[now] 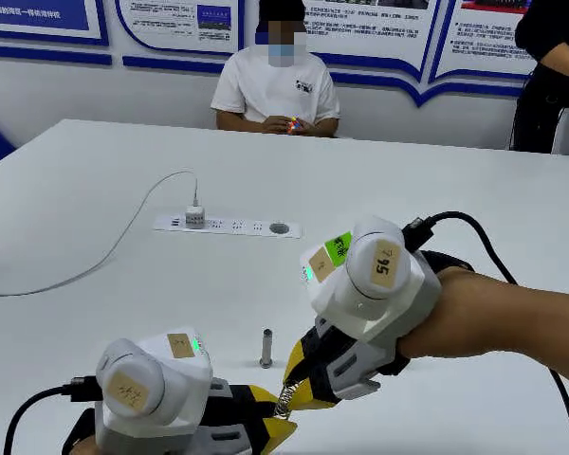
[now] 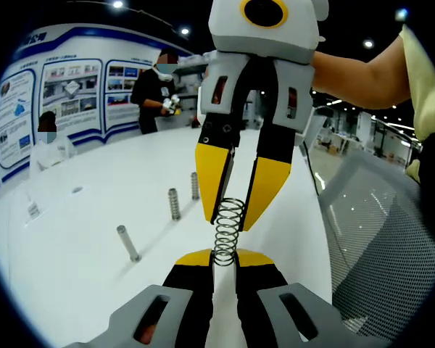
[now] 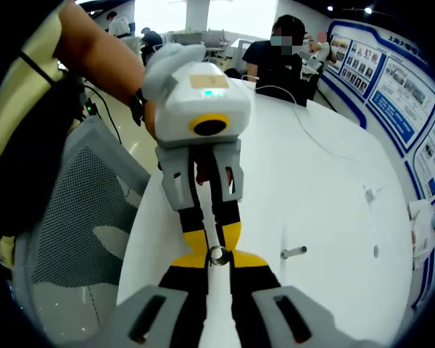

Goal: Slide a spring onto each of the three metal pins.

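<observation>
Plainly, the spring (image 2: 228, 230) is a light, bendy coil of thin wire. It will buckle sideways or squash under a hard pinch, and it could flick out from between smooth fingers. I judge the best hold to be a gentle one across the coil near one end, leaving the other end free with its bore open for a pin.

The left gripper (image 2: 216, 261) has its fingers closed on one end. The right gripper (image 2: 234, 212) has its fingers closed on the opposite end. The coil therefore spans from one pair of fingers to the other, above the table (image 2: 72, 283).

The left gripper view shows three pins standing to the left of the fingers. Nearest is a bare pin (image 2: 128, 243). Beyond it, a second pin (image 2: 175, 204) and a third pin (image 2: 195, 185) look ribbed, as if already sleeved with springs. The head view gives the layout from above: the bare pin (image 1: 266, 348) stands upright just beyond the meeting fingers, apart from them, while the gripper bodies hide much of the grip. The right gripper view looks along the coil end-on, so the bore appears as a small ring between the fingers. A smooth pin (image 3: 293, 252), probably the bare one, lies off to their right.
</observation>
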### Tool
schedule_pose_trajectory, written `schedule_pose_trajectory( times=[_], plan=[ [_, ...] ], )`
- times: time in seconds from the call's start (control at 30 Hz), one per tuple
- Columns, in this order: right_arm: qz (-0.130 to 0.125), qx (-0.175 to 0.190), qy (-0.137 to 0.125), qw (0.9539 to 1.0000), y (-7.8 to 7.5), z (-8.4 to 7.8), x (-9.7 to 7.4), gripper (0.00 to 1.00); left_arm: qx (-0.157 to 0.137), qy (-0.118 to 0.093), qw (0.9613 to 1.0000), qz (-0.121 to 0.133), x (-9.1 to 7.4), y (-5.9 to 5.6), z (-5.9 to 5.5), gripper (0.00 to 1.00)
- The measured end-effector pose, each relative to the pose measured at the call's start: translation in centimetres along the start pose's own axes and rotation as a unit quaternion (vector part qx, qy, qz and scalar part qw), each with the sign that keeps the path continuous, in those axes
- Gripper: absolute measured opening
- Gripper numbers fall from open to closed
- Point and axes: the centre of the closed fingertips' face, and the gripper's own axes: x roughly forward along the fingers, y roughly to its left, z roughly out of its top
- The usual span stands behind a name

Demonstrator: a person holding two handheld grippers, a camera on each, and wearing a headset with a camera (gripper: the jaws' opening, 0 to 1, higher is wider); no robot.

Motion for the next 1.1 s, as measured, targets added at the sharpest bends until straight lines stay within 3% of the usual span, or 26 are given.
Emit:
schedule_pose_trajectory(
  times=[0.47,0.8,1.1],
  plan=[
    [0.003,-0.001,-0.003,1.0,-0.4,0.5,0.2,0.12,0.008,-0.005,0.9999,0.01,0.2,0.4,0.2,0.12],
    [-0.003,0.003,-0.012,0.9999,-1.2,0.7,0.0,0.12,-0.01,-0.005,0.9997,0.023,-0.1,0.9,-0.2,0.25],
    [-0.022,0.011,-0.012,0.9996,-3.0,0.4,-0.8,0.12,-0.023,-0.011,0.9989,0.04,-0.7,1.6,-0.4,0.37]
  ],
)
